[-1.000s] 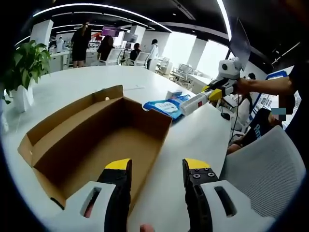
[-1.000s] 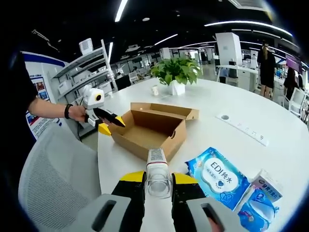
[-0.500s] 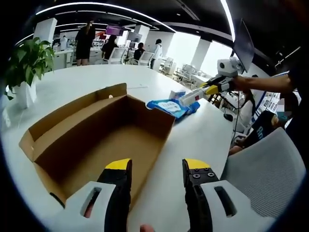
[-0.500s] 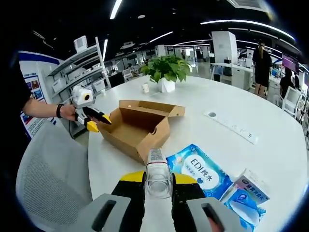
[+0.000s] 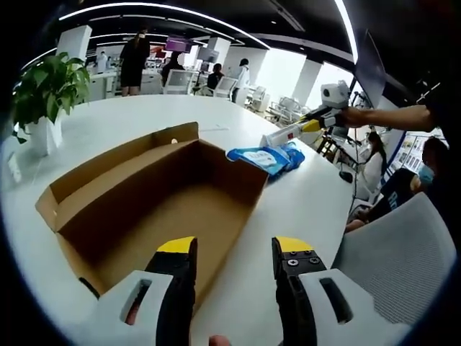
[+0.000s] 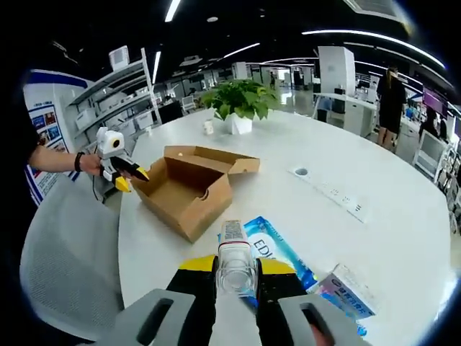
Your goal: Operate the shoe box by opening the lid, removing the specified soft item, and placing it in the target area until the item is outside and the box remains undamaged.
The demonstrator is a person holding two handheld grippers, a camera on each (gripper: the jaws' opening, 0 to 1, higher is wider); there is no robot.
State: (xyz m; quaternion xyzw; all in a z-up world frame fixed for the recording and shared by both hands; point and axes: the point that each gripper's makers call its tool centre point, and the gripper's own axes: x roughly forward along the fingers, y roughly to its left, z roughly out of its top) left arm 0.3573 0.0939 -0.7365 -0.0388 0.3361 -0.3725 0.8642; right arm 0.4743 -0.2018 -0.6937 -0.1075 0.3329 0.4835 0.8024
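box: cardboard shoe box open on the white table, lid flap folded back on the far side; the inside that shows is bare, near corner hidden behind the jaws. In right gripper view it sits at the table edge, no tear or crush visible.
left gripper: jaws spread, nothing between them, hovering at the box's near end. In right gripper view it's at the box's left side.
right gripper: jaws pinched on a clear tube with a white printed end, tube pointing forward. In left gripper view it's held up over the far side of the table, tube sticking out toward the wipes.
item location: tube is out of the box, off the table surface, well apart from the box, above or beside the blue wet-wipes pack.
other stuff: second blue-white pack near the wipes; potted plant beyond the box; power strip on the table.
done: lid open, item lifted out, box looks intact.
left: set the tube down in the target area and release. Judging by the pictures the target is by the wipes, can't confirm.
risk: low for the box, since neither gripper touches it.
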